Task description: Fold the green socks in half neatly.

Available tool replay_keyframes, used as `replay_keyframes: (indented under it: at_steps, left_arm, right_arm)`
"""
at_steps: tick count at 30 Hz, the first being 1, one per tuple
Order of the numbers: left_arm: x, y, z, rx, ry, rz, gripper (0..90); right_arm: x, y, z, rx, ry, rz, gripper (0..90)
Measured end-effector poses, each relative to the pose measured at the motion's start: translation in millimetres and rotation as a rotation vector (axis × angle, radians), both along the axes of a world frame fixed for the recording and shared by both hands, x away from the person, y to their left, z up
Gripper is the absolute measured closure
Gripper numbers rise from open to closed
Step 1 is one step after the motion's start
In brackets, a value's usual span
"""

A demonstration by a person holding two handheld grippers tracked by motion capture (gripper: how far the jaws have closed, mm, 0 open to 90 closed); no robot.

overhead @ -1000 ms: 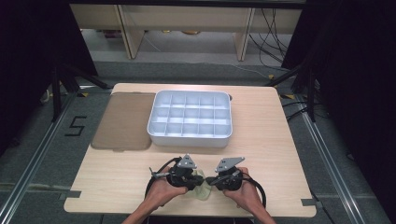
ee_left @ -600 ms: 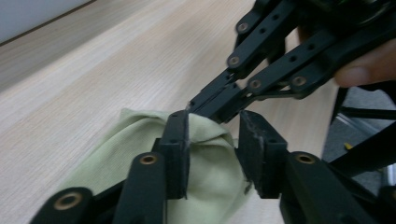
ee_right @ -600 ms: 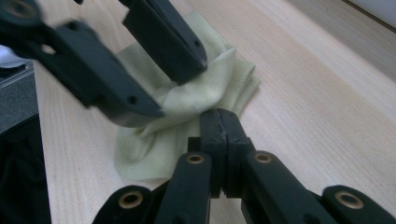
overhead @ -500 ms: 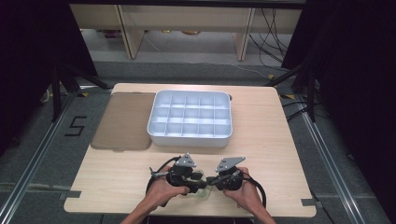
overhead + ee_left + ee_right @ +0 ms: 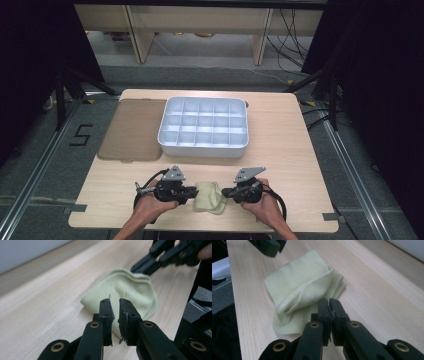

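Both grippers sit low at the near edge of the table (image 5: 300, 150) in the high view; the left gripper (image 5: 192, 191) is held in the person's left hand (image 5: 152, 205), and its tips point right, toward the pale green cloth (image 5: 210, 196); the right gripper (image 5: 226, 192) is held in the right hand (image 5: 262, 207), and its tips point left, at the other side of that cloth; the cloth lies folded on the wood between the two; farther back stands a white tray (image 5: 204, 150) with many little boxes in it, and a flat brown lid (image 5: 132, 130) lies just beside it on the left.

From the left gripper view, the left gripper (image 5: 114, 305) has its jaws almost together, with a thin gap between them; they have just been closing, and nothing is pinched in them; the cloth (image 5: 130, 287) lies on the table just past the tips; the right gripper (image 5: 143, 266) touches the far edge of the cloth.

From the right gripper view, the right gripper (image 5: 329, 305) has its jaws pressed tight together; whether they pinch the edge of the cloth (image 5: 299, 287) I cannot tell; the cloth lies folded, with one fold bulging up; the left gripper (image 5: 268, 246) shows at the top.
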State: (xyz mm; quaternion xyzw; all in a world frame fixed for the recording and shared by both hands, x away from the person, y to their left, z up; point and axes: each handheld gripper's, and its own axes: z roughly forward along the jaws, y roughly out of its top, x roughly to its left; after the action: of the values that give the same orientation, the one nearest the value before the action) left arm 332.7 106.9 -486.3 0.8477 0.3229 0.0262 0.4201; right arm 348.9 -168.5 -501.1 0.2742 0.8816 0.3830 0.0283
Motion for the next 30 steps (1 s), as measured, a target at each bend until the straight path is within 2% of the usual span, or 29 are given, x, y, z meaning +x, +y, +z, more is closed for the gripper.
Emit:
replay_keyframes:
  at_steps: [2, 4, 5, 6, 9, 11, 12, 13, 14, 16, 19, 20, 24, 29, 30]
  left_arm:
    - [-1.0, -1.5, -3.2, 0.007, 0.007, 0.002, 81.6]
    - [-2.7, -5.7, -10.9, 0.044, 0.012, -0.023, 83.5]
    - [-2.7, -5.7, -10.9, 0.044, 0.012, -0.023, 83.9]
    - [-3.3, -8.9, -15.1, 0.069, 0.017, -0.025, 84.2]
    - [-2.7, -11.9, -18.1, 0.092, 0.006, -0.043, 85.0]
    - [-3.2, -13.0, -18.3, 0.093, 0.003, -0.034, 85.0]
    - [-3.1, -13.1, -17.3, 0.1, 0.002, -0.051, 85.0]
    - [-3.6, -14.2, -18.1, 0.093, 0.002, -0.04, 85.0]
    - [-5.0, -15.3, -19.1, 0.096, 0.008, -0.04, 85.2]
    - [-5.3, -15.6, -19.0, 0.1, 0.004, -0.042, 85.3]
    - [-6.3, -16.6, -19.4, 0.097, 0.011, -0.033, 85.4]
    - [-5.9, -16.5, -18.3, 0.118, -0.004, -0.047, 85.5]
    - [-6.2, -16.9, -18.5, 0.114, -0.001, -0.041, 85.6]
    - [-6.6, -17.0, -18.4, 0.123, -0.009, -0.045, 85.6]
    - [-6.0, -16.1, -17.7, 0.139, -0.012, -0.058, 85.6]
  right_arm:
    - [0.3, -1.3, 1.0, 0.004, -0.006, -0.001, 88.0]
    - [0.3, -3.8, 3.8, 0.006, -0.012, -0.009, 88.1]
    - [0.3, -3.8, 3.8, 0.006, -0.012, -0.009, 88.1]
    - [-0.7, -5.4, 6.8, 0.016, -0.012, -0.014, 88.1]
    - [-2.7, -8.2, 14.5, 0.027, -0.037, -0.021, 88.1]
    - [-3.5, -9.0, 17.2, 0.037, -0.049, -0.019, 88.1]
    - [-4.6, -9.6, 20.4, 0.051, -0.055, -0.011, 88.1]
    - [-7.0, -9.4, 24.0, 0.065, -0.072, -0.016, 88.1]
    - [-9.8, -8.1, 30.2, 0.072, -0.085, -0.007, 88.1]
    - [-12.3, -3.9, 32.8, 0.076, -0.092, 0.004, 88.1]
    - [-15.3, 5.7, 31.2, 0.074, -0.082, 0.032, 88.1]
    - [-15.7, 8.7, 30.1, 0.07, -0.073, 0.038, 88.1]
    - [-17.0, 19.9, 23.9, 0.067, -0.043, 0.055, 88.1]
    - [-19.3, 27.2, 13.2, 0.032, -0.021, 0.078, 88.2]
    - [-19.0, 27.1, 10.9, 0.019, -0.021, 0.083, 88.2]
